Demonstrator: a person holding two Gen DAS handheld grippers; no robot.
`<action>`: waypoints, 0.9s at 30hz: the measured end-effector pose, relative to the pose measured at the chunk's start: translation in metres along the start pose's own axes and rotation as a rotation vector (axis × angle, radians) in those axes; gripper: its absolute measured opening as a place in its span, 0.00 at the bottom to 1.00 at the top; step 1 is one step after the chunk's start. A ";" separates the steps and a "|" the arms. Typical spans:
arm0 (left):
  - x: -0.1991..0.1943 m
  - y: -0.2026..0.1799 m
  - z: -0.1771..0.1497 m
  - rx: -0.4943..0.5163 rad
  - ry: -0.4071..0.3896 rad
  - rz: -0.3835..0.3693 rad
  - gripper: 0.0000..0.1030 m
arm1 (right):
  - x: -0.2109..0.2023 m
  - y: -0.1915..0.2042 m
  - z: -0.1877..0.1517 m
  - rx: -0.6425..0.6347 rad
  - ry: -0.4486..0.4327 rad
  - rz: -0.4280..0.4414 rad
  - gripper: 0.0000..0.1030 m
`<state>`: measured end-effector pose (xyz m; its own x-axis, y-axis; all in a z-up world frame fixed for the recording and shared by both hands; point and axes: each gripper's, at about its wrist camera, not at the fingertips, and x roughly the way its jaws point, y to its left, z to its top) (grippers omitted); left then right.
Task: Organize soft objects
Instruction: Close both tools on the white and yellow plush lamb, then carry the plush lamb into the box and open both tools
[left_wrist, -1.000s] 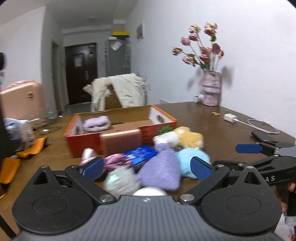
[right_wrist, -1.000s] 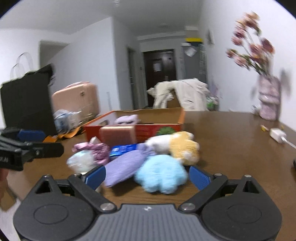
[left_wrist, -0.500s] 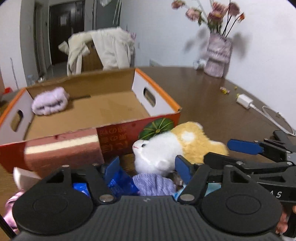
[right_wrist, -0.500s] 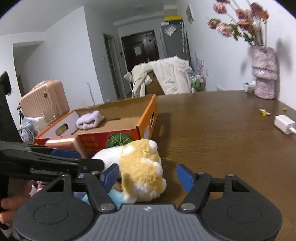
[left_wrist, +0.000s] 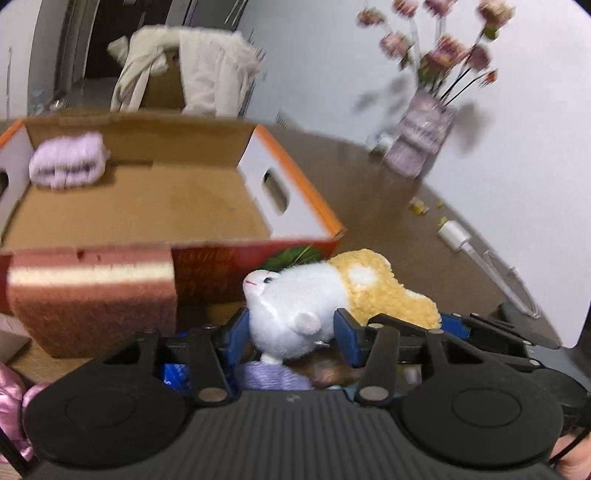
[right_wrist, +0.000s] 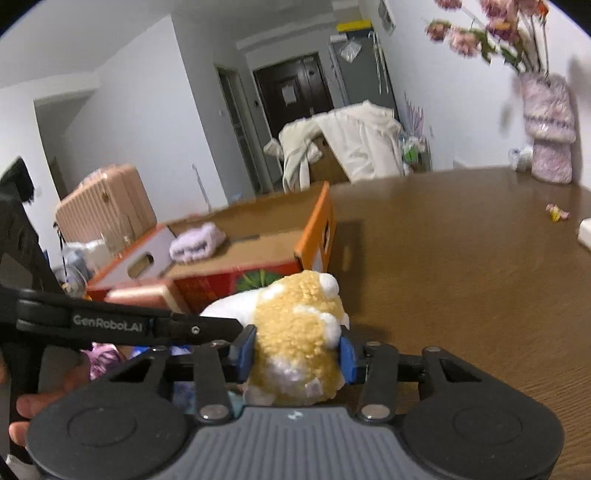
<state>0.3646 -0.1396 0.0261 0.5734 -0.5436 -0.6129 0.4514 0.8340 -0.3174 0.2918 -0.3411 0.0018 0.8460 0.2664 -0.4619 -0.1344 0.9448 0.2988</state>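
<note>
L wrist view: left hand-held gripper (left_wrist: 291, 330) clamped on the white head end of the plush toy (left_wrist: 325, 295), blue pads pressing both sides of the white fur; jaws have just been closing, toy between them. Toy lies on the desk (left_wrist: 388, 236) just in front of the near right corner of the cardboard box (left_wrist: 295, 192), touching or nearly touching its red front wall, can't tell which. Long axis runs left-right across the view: snout points up-left toward the box, yellow rear end trails right. Right hand-held gripper (left_wrist: 452, 325) comes in from the right at the yellow end. Box is open-topped w/ a lilac folded cloth (left_wrist: 68, 160) in its far left corner. Pink/white striped sponge block (left_wrist: 92, 295) stands against the box front, left of the toy. Purple knit item (left_wrist: 273, 376) and a blue packet (left_wrist: 173, 373) sit under the jaws, mostly hidden. Vase w/ flowers (left_wrist: 421, 144) near the far desk edge by the wall; white charger (left_wrist: 452, 234) by the right edge.

R wrist view: right hand-held gripper (right_wrist: 297, 349) clenched on the yellow rear of the plush toy (right_wrist: 295, 332), pads pushed into the fur; jaws have just been closing on it. Long axis here runs away up-left, white head end toward the cardboard box (right_wrist: 314, 236). Left hand-held gripper (right_wrist: 207, 326) reaches in from the left edge to the white end, fingertips hidden behind the toy. Lilac folded cloth (right_wrist: 197, 242) inside the box. Hand (right_wrist: 26, 410) at lower left holds the left tool. Bare desk (right_wrist: 461, 277) to the right.
</note>
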 end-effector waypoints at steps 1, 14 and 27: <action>-0.010 -0.006 0.002 0.008 -0.031 -0.007 0.49 | -0.010 0.002 0.003 0.002 -0.024 0.005 0.43; -0.163 -0.050 -0.051 0.157 -0.307 0.030 0.53 | -0.117 0.071 -0.003 -0.030 -0.162 0.146 0.43; -0.221 -0.037 -0.093 0.170 -0.388 0.033 0.52 | -0.156 0.121 -0.034 -0.055 -0.176 0.158 0.43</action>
<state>0.1574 -0.0412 0.1063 0.7900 -0.5389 -0.2923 0.5158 0.8420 -0.1581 0.1260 -0.2614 0.0813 0.8883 0.3791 -0.2593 -0.2960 0.9043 0.3077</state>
